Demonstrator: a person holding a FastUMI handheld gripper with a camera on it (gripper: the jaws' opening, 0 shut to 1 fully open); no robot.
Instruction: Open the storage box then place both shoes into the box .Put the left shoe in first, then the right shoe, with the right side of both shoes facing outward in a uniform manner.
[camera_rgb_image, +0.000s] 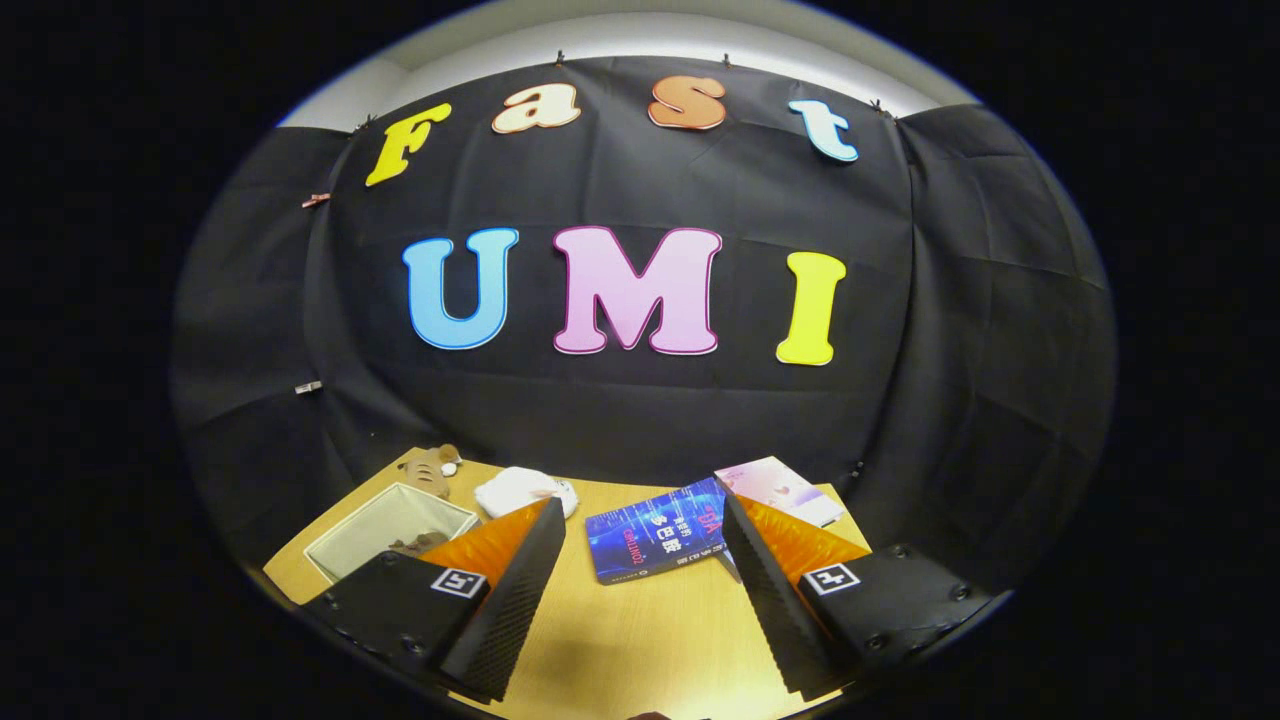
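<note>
Gripper (640, 520) agape over bare table (620, 640)

Light wood table (620, 640). Far left corner: plush toy (432, 468). Left edge: open pale box (390, 528), something brown inside. White shoe (520, 490) just right of box. Blue book (658, 542) mid-table; pink book (782, 490) at far right corner.
</note>
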